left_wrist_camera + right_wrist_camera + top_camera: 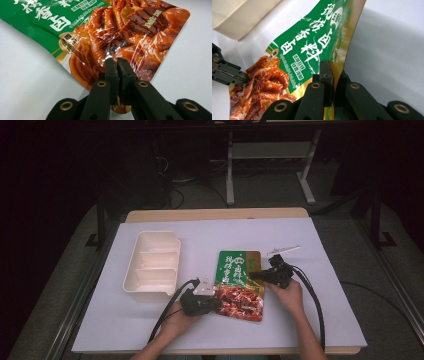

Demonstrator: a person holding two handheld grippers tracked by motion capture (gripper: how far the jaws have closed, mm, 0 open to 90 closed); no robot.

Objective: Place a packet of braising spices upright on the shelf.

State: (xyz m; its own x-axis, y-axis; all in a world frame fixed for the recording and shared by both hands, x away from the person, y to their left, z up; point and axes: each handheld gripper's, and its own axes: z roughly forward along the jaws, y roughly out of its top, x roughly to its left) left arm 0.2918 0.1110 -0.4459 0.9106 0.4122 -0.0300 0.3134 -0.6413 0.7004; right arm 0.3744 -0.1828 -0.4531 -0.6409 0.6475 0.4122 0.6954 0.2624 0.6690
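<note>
From the high view we see the pouch (239, 286) lying flat near the middle of the white tabletop (320, 320), with a cream tray (152, 264) well apart to its left and a small white syringe-like item (283, 250) just beyond its far right corner. Our left gripper (214, 302) bites the pouch's near left edge and our right gripper (257, 275) its right edge, higher up; we judge this two-sided hold is meant to steady or lift the pouch, perhaps to open it. Both forearms come in from the bottom, hands angled inward toward each other across the pouch. In the left gripper view, the left gripper (117, 62) has its jaws closed tight on the pouch (140, 30) at the red pictured end, film puckering around them. In the right gripper view, the right gripper (333, 68) has its jaws pinched on the gold edge of the pouch (312, 42), which lifts slightly off the tabletop; the tray (239, 15) sits beyond, and the other gripper shows at the far left.
</note>
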